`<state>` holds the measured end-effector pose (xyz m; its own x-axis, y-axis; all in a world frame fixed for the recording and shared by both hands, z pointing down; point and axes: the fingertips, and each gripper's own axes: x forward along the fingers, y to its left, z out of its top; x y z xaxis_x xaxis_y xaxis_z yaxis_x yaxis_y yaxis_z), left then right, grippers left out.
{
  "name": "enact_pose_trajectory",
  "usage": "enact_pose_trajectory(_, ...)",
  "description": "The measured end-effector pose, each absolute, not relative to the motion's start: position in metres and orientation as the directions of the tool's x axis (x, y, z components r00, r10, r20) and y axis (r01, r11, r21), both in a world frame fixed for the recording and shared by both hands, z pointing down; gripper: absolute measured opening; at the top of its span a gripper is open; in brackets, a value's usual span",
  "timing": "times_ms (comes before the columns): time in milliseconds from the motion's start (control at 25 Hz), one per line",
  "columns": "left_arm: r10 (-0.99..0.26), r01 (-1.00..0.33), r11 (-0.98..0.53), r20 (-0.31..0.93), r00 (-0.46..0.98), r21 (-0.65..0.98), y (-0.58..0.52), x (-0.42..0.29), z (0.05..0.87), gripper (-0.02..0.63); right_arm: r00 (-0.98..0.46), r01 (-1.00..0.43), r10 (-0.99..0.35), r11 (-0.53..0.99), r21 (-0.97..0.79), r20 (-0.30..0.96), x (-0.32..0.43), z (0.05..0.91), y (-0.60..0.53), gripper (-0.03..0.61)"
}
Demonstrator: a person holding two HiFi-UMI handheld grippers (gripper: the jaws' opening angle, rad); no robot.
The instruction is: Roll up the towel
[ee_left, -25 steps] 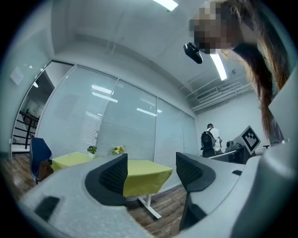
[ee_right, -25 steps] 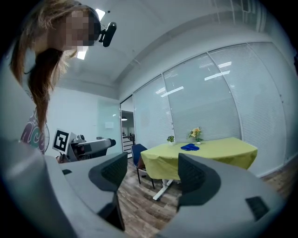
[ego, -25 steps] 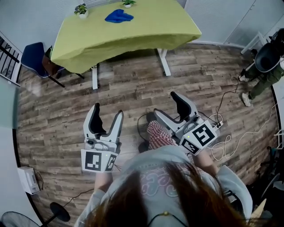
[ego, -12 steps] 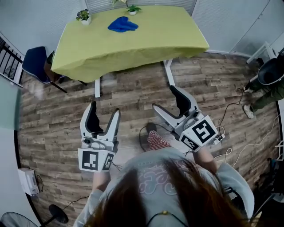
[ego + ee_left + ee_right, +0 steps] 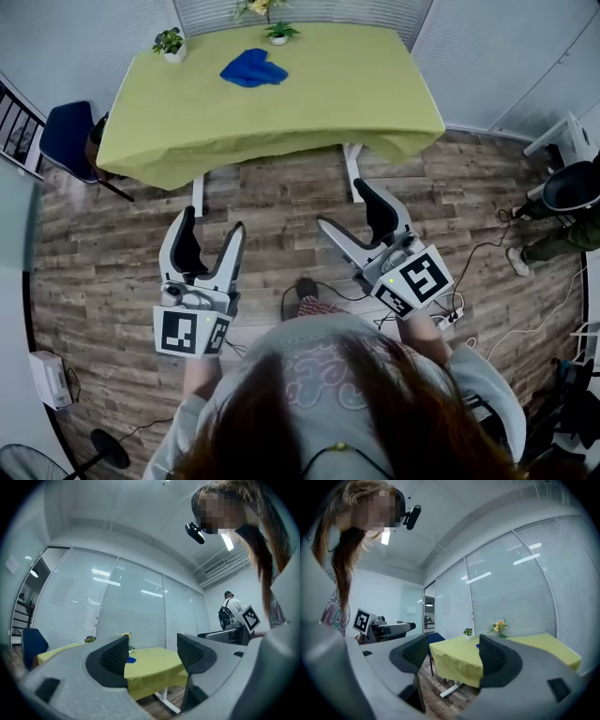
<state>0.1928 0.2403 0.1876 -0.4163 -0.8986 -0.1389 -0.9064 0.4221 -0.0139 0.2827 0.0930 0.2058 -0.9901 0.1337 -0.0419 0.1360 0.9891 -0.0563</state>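
towel: blue towel (image 5: 253,67) bunched up at the desk's (image 5: 375,94) far side, unrolled | left gripper (image 5: 211,225): fingers released, empty | right gripper (image 5: 342,204): same | why: probably held spread and aimed at the desk, ready for a reach; both well apart from it

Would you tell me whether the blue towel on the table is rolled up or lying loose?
Loose, not rolled: the blue towel lies as a flat, rumpled patch on the table, with no cylinder shape visible.
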Motion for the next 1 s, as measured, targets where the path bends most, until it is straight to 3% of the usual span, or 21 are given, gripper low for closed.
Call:
enact_pose_trajectory(360,-0.883,-0.893,0.449,-0.172,-0.436,-0.042,0.178,0.166,0.184,0.295,-0.982,0.183,0.18,0.982,-0.055,-0.062,0.259,0.214,0.035,0.325)
enact_pose_trajectory(720,-0.857,-0.863,0.505,-0.132,-0.499,-0.012,0.192,0.142,0.2,0.293,-0.967,0.252,0.249,0.966,-0.061,-0.052,0.231,0.227,0.04,0.325)
enact_pose_trajectory(1000,-0.877,-0.876,0.476,-0.116,-0.467,-0.075,0.184,0.138,0.198,0.293,-0.96,0.278,0.274,0.959,-0.06,-0.061,0.215,0.22,0.046,0.325)
